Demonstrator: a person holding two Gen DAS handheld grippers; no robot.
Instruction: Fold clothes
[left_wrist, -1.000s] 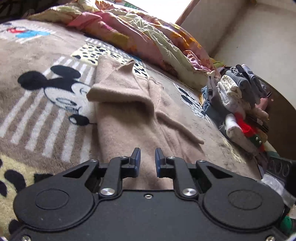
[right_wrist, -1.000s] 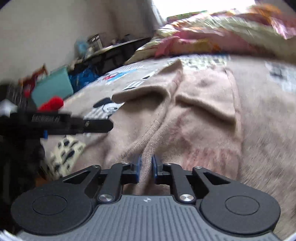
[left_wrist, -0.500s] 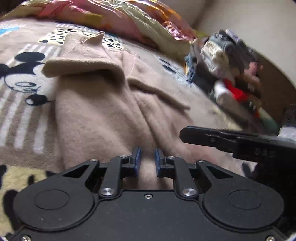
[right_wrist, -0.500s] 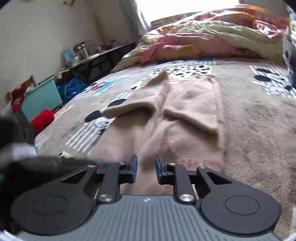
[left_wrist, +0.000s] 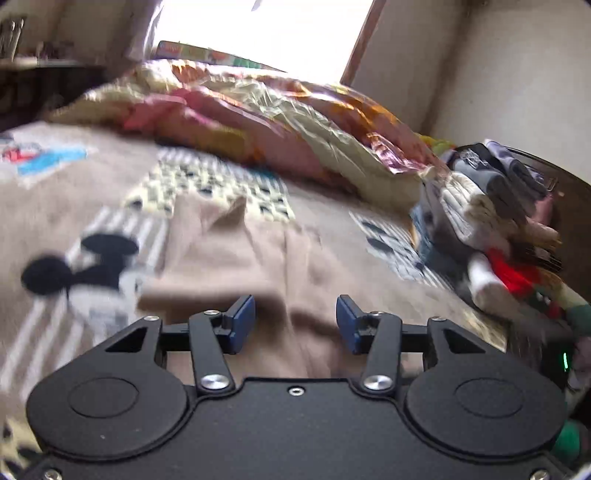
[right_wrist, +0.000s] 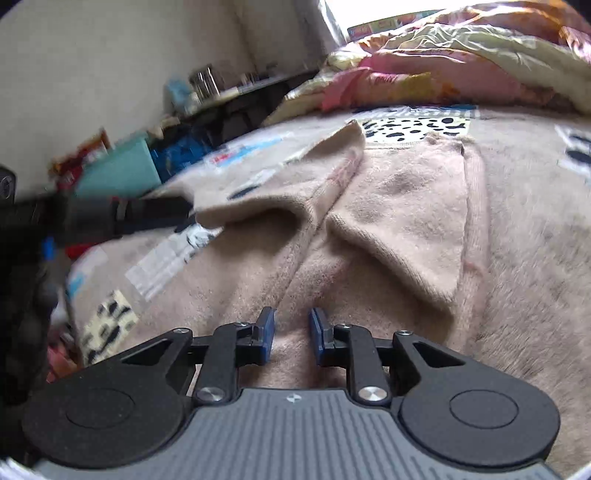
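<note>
Two low wrist views close over the beige garment (left_wrist: 236, 258) (shared), facing the bunched quilt (right_wrist: 461, 66).

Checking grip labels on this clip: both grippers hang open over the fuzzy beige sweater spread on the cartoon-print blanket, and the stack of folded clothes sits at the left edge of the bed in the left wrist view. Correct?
Not quite. In the left wrist view the stack of folded clothes sits at the right edge, not the left. The rest stands: left gripper and right gripper are open over the fuzzy beige sweater on the cartoon-print blanket.
</note>
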